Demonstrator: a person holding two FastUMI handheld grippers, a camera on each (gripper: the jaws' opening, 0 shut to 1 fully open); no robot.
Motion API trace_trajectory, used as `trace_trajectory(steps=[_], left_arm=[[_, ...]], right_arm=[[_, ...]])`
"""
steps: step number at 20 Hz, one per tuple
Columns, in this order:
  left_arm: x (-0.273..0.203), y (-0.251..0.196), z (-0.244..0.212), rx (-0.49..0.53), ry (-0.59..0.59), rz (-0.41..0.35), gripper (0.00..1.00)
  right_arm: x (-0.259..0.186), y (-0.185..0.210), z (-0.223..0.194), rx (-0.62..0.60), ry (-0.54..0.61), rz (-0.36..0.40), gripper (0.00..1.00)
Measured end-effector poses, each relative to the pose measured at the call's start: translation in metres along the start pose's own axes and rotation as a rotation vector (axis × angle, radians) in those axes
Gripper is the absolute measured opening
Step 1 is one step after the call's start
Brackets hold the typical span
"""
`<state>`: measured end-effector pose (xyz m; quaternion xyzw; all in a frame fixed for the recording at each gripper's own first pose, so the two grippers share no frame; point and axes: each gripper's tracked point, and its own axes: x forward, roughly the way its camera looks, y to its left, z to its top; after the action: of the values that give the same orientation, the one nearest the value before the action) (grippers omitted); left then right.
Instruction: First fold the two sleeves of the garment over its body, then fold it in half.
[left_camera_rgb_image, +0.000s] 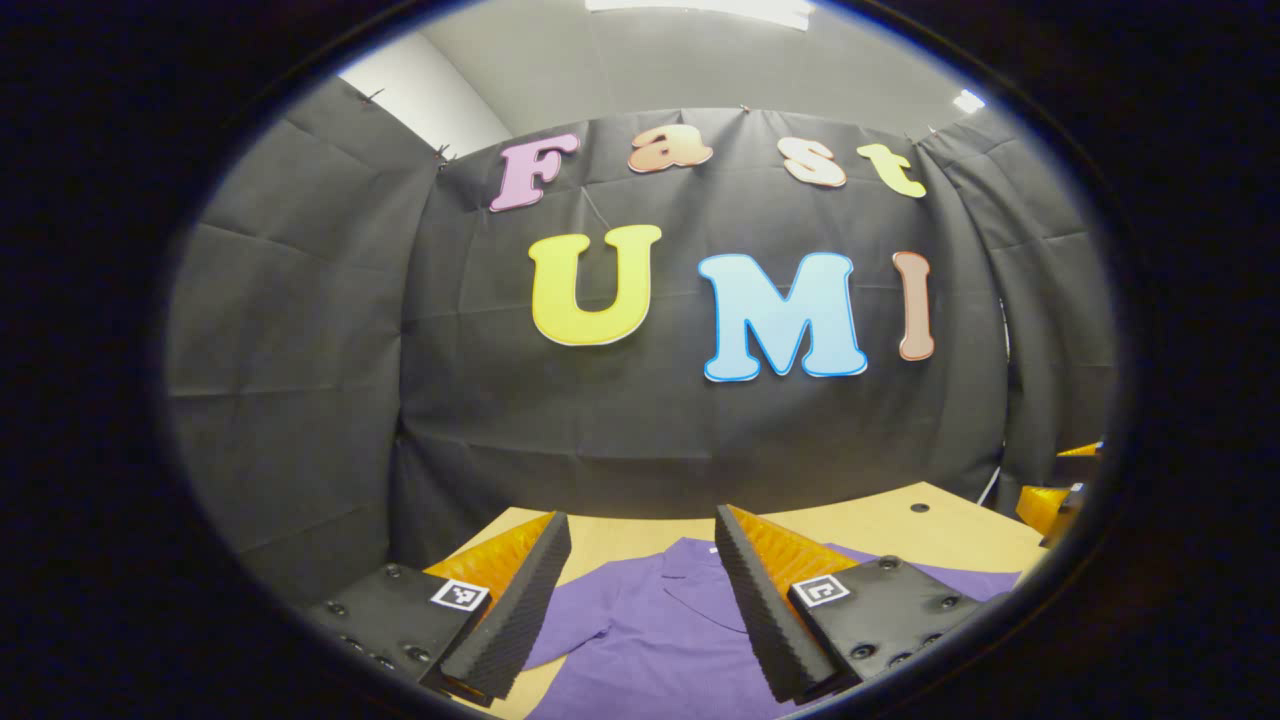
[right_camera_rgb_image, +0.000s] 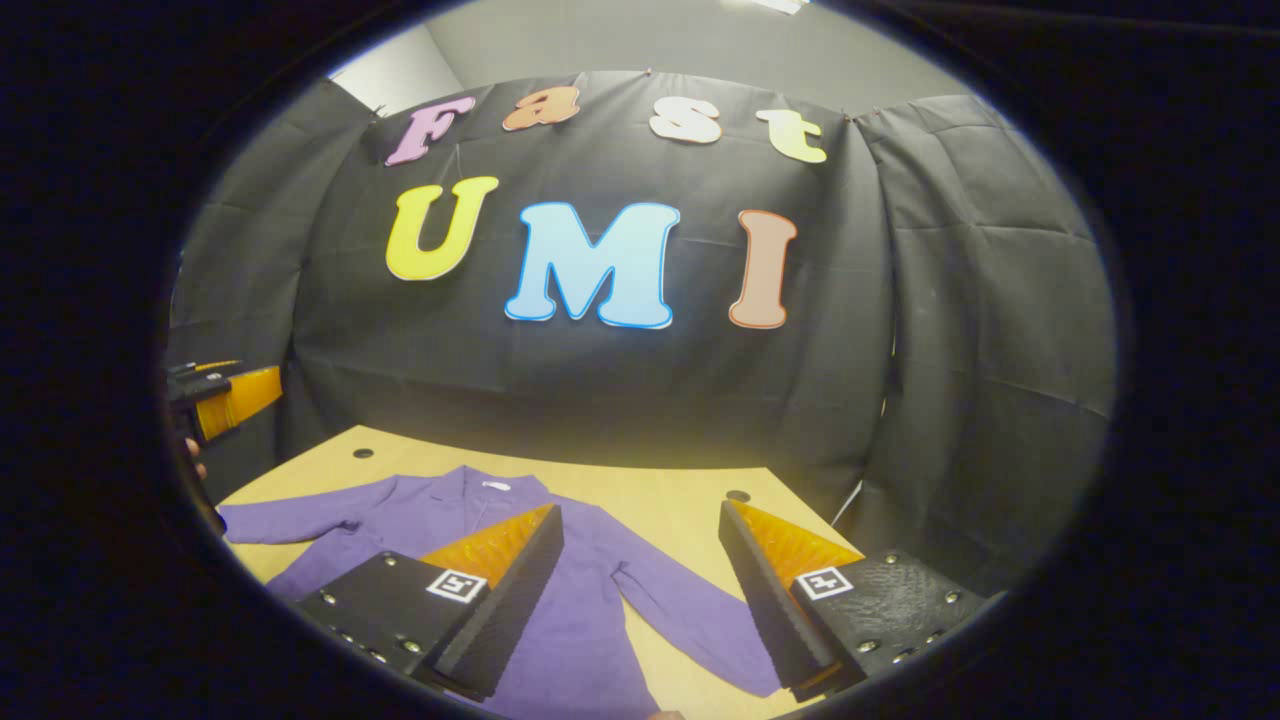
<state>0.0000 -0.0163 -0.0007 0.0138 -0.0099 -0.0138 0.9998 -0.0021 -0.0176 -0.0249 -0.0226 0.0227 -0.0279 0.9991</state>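
Black cloth walls (right_camera_rgb_image: 980, 330) stand behind a light wooden table (right_camera_rgb_image: 660, 515), where a purple long-sleeved shirt (right_camera_rgb_image: 585, 610) lies flat, sleeves spread. Both the left gripper (left_camera_rgb_image: 640, 610) and right gripper (right_camera_rgb_image: 640, 600) hang above it, fingers apart, holding nothing. Right gripper view shows the right sleeve (right_camera_rgb_image: 690, 620).

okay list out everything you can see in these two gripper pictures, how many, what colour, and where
Long-sleeved purple collared garment: one, purple, spread flat on the table, collar toward the booth wall, both sleeves out to the sides.
Light wooden table: one, tan, under the garment; small dark holes near its far edge.
Black cloth booth wall: one, black, behind the table.
Ceiling lights: at least two, white, overhead.
Left gripper: one, above the garment's collar side, jaws apart, holding nothing.
Right gripper: one, above the garment's sleeve side, jaws apart, holding nothing.
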Motion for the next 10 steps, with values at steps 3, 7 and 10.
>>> trace_trajectory(steps=[3, 7, 10], left_arm=[[-0.001, -0.007, 0.000, -0.002, -0.002, -0.009, 0.94], [-0.002, -0.015, -0.005, -0.001, 0.003, -0.014, 0.94], [-0.004, -0.018, -0.009, -0.001, 0.011, -0.007, 0.94]], right_arm=[[0.001, -0.004, -0.008, -0.001, 0.021, -0.008, 0.97], [0.004, -0.021, -0.031, 0.054, 0.089, -0.043, 0.97], [0.007, -0.045, -0.059, 0.097, 0.171, -0.104, 0.97]])
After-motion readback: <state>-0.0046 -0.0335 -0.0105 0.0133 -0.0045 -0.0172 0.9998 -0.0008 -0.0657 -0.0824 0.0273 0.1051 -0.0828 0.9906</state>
